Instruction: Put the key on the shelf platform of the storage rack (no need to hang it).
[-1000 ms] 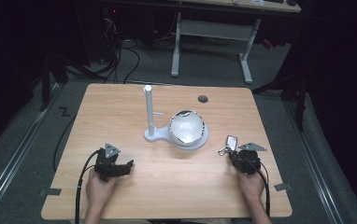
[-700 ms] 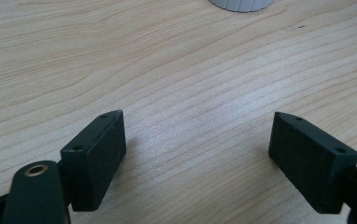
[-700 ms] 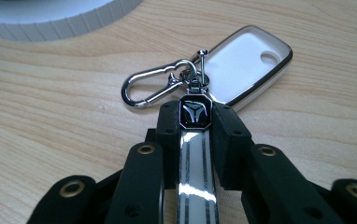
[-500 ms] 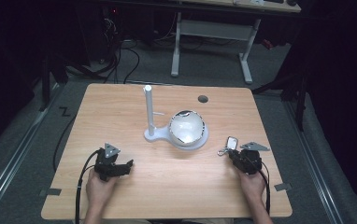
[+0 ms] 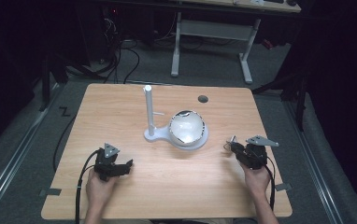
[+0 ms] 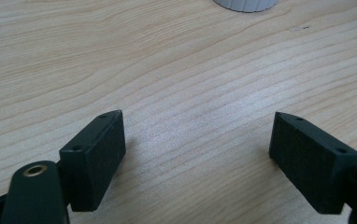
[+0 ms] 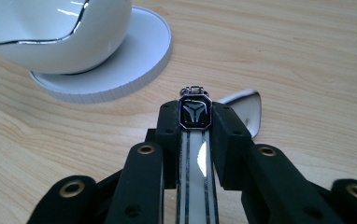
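Near the table's right edge, the right gripper (image 5: 235, 147), clamped on a metal keyring (image 7: 195, 112), has lifted it slightly toward the white stand (image 5: 176, 138), while the left gripper (image 5: 125, 166) rests open.

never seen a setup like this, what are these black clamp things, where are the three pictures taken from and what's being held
A person sits at a wooden table holding a hand-operated two-jaw clamp in each hand. The high view looks down from above; the other two come from cameras riding on each clamp, looking along its jaws. On the table stands a white stand with an upright post and a glossy white bowl on its base. The left gripper is open over bare wood. The right gripper is shut on a key fob, a black and silver piece with a metal part showing past the jaws.
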Demonstrator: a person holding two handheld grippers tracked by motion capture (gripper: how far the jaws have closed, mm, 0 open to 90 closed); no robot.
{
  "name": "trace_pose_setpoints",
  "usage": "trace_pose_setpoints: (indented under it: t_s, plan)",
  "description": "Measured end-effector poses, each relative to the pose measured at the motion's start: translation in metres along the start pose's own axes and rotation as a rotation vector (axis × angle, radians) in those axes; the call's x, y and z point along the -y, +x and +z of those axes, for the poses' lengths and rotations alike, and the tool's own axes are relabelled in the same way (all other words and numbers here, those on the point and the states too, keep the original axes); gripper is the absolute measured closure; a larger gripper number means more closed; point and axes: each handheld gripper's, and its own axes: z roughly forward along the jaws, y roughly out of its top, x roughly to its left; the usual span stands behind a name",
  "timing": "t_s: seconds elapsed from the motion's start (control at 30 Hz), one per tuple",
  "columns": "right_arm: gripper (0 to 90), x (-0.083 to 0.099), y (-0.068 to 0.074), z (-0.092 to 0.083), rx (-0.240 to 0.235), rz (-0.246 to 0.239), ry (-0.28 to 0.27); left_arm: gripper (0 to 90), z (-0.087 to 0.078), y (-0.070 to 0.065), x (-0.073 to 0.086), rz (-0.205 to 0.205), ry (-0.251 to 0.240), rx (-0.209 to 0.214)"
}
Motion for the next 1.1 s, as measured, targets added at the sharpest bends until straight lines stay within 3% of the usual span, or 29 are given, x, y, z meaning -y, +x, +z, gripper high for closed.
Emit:
trace_pose_setpoints:
  t_s: [0.33, 0.53, 0.63, 1.1]
  plan:
    - [75.0, -0.012, -0.008, -0.023, -0.002, 0.024, -0.040, 18.2, 0.000, 0.001, 0.002, 0.021, -0.007, 0.002]
    - [75.0, -0.019, -0.009, -0.028, -0.028, 0.016, -0.044, 18.2, 0.000, 0.000, 0.002, 0.011, -0.002, 0.002]
    - [75.0, -0.029, -0.006, -0.035, -0.048, 0.008, -0.077, 18.2, 0.000, 0.000, 0.002, 0.016, 0.000, 0.005]
    - [75.0, -0.045, 0.003, -0.032, -0.088, -0.011, -0.078, 18.3, -0.001, 0.000, 0.002, 0.007, 0.000, 0.002]
